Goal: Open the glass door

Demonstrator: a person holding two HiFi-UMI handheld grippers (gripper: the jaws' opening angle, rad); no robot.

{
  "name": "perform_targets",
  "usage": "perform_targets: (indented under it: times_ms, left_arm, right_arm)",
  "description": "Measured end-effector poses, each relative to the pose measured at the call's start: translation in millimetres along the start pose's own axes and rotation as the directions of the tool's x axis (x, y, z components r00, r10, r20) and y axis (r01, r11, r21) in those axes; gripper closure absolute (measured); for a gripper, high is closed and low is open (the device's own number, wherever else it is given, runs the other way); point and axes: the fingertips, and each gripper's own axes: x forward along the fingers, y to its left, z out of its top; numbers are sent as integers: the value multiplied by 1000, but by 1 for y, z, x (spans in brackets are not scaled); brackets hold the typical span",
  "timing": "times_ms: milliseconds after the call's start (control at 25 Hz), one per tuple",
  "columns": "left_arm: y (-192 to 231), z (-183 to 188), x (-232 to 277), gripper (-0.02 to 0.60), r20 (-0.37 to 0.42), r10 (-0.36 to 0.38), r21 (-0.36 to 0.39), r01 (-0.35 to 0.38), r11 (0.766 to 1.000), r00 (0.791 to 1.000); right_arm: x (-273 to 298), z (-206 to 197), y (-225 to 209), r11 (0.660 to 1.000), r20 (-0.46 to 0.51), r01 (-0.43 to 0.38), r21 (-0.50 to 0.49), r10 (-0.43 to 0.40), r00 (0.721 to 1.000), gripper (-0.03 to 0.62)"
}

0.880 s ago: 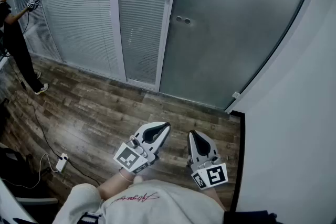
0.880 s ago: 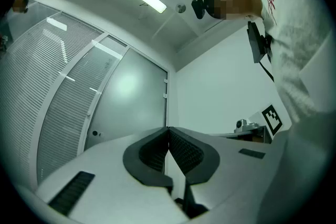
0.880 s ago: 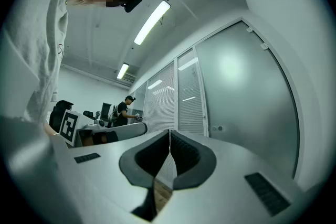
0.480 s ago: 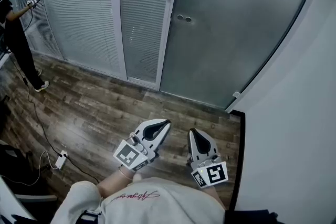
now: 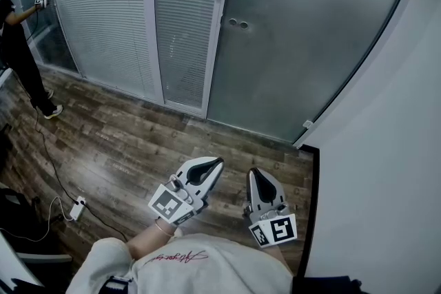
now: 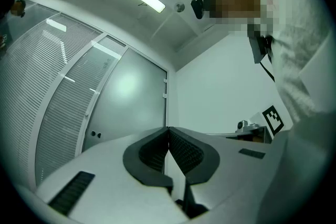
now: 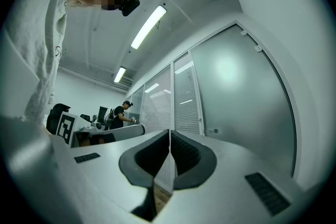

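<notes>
Right now u hold both tools low, close to ur body, side by side & tipped a bit upward. L gripper (image 5: 216, 164) is clenched on nothing; R gripper (image 5: 252, 175) same (pads meet at the tips). Neither touches the glass door (image 5: 310, 45), which stands closed far ahead, frosted, w/ two small round fittings (image 5: 238, 24) near its left edge. Wood-look floor (image 5: 124, 141) lies under the tools, white wall (image 5: 386, 175) to the right, blinds (image 5: 103, 17) far left, another person (image 5: 15, 45) beside them.
</notes>
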Motion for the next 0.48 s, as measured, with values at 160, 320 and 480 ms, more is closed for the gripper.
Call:
perform_targets:
  times_ms: [160, 320, 480]
  left_arm:
    - [-3, 0, 8, 569, 11, 10, 7, -10, 1000, 1000]
    - [-9, -3, 19, 569, 19, 23, 19, -24, 1000, 1000]
    - [-12, -6, 25, 569, 25, 44, 35, -45, 998, 999]
  right_arm:
    - [-4, 0, -10, 1000, 0, -1, 1, 1, 1000, 572]
    - [-9, 1, -21, 1000, 0, -14, -3, 14, 1000, 572]
    - [-11, -1, -30, 999, -4, -35, -1, 35, 999, 572]
